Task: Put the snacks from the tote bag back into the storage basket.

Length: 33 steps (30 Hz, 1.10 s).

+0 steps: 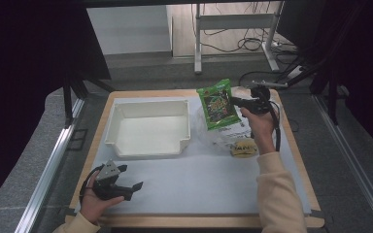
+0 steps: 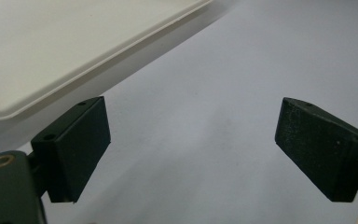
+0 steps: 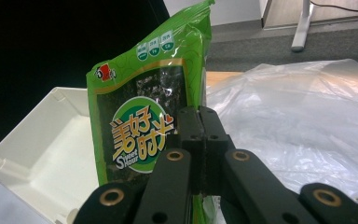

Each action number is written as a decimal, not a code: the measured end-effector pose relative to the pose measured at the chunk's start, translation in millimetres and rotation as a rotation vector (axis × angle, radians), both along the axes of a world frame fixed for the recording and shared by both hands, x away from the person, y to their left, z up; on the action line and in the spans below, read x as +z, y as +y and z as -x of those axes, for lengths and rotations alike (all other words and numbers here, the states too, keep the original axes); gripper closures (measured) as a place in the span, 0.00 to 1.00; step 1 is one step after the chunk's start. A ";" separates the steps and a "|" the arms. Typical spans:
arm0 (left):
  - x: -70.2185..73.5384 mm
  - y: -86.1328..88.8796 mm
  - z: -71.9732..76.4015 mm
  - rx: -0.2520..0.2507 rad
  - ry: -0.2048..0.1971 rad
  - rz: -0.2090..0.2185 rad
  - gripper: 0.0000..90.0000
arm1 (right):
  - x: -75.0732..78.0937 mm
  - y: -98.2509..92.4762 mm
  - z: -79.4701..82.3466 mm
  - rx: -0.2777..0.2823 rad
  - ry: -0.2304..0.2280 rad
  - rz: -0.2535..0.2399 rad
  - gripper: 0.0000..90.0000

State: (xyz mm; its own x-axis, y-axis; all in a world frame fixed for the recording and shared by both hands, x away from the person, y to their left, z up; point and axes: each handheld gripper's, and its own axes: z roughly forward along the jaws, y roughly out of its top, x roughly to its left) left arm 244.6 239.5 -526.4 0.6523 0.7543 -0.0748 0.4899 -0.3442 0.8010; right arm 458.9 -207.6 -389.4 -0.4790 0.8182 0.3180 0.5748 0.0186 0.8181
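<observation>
A green seaweed snack packet [image 1: 218, 104] hangs in the air right of the white tray [image 1: 148, 145], pinched at its right edge by my right gripper [image 1: 234, 101]. In the right gripper view the packet [image 3: 142, 116] stands upright with the shut jaws clamped on its edge at the right gripper [image 3: 201, 140]. My left gripper [image 1: 132, 187] rests low at the front left of the table, open. Its two pads [image 2: 79, 144] stand wide apart over the bare grey mat [image 2: 205, 116], with the tray's rim [image 2: 98, 51] just beyond.
A clear plastic bag [image 1: 228, 133] lies crumpled under the lifted packet, with a yellow packet [image 1: 243, 147] at its front. The bag [image 3: 298, 116] spreads behind the jaws. The grey mat [image 1: 199, 184] covers the wooden table. Desk legs and cables stand on the floor beyond.
</observation>
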 end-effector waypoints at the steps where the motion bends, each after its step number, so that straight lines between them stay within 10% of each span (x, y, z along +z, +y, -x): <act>1: 0.0 0.0 0.0 0.000 0.000 0.000 0.12 | 0.0 0.0 0.0 0.000 0.000 0.000 1.00; 33: 1.1 0.1 -2.5 0.004 0.008 0.027 0.12 | 4.4 42.6 5.8 0.072 -0.008 -0.001 1.00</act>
